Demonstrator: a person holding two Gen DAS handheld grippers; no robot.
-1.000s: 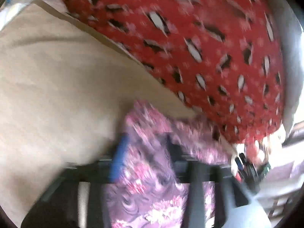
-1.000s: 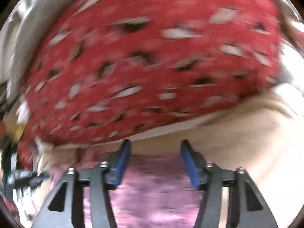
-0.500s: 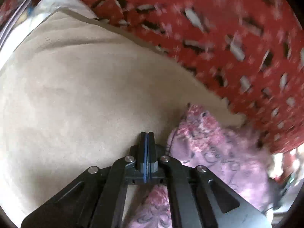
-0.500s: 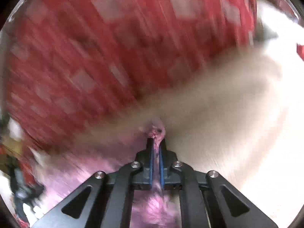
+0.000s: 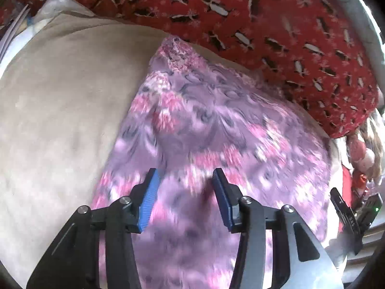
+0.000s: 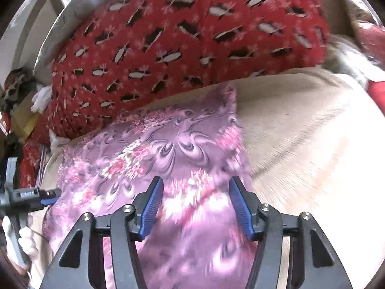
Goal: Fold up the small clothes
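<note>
A beige cloth surface [image 5: 60, 110] filled the near ground of both wrist views, faintly creased, with a long fold line running across its right part in the right wrist view. On it lay the purple floral garment [image 5: 211, 130], spread loosely with one corner reaching toward the far edge, where it met a red patterned blanket [image 5: 276, 24] heaped along the back of the surface. The left gripper [image 5: 185, 183] hung over the near part of the garment, its jaws opening, the blue pads [image 5: 149, 200] apart and pressing on nothing, the cloth only lying below them. The right gripper [image 6: 196, 192] stood likewise above the garment's near right portion, jaws opening, nothing caught between its pads. Beyond the blanket a pale curved frame [image 6: 55, 21] rose at the far left of the right wrist view. Clutter, too blurred to name, crowded the room's edge at the left there.
</note>
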